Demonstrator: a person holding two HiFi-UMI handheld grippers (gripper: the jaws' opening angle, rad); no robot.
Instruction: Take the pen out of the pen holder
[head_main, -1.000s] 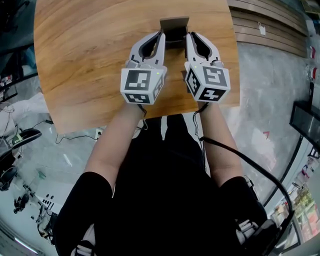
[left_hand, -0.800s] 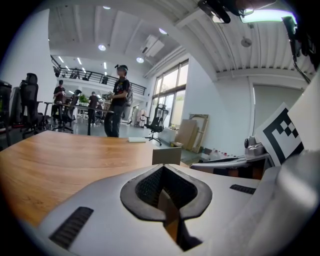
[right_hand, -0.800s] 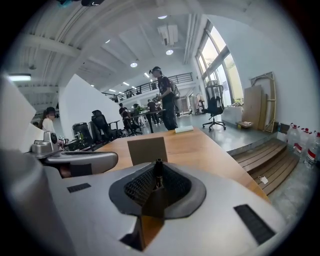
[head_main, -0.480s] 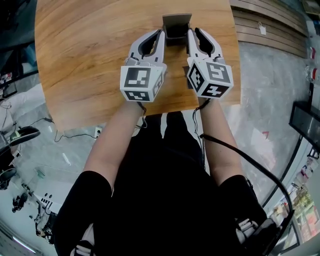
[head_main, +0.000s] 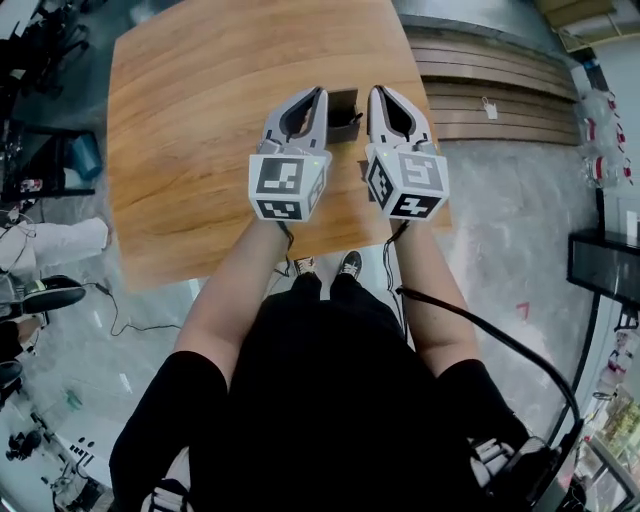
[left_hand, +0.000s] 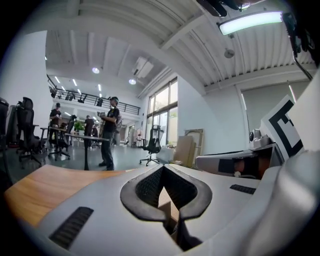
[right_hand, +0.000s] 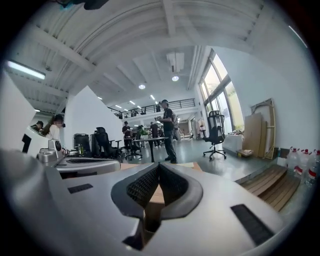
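Left tongs (head_main: 318, 95) are hanging just left of the pen holder (head_main: 342, 103), right tongs (head_main: 378, 93) just right, both pressed together and empty. The pen isn't showing clearly. Reaching in while closed risks shoving the holder across the table (head_main: 200, 150).

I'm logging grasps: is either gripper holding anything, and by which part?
Nothing is held. The left gripper and right gripper are both shut on nothing, flanking the pen holder.
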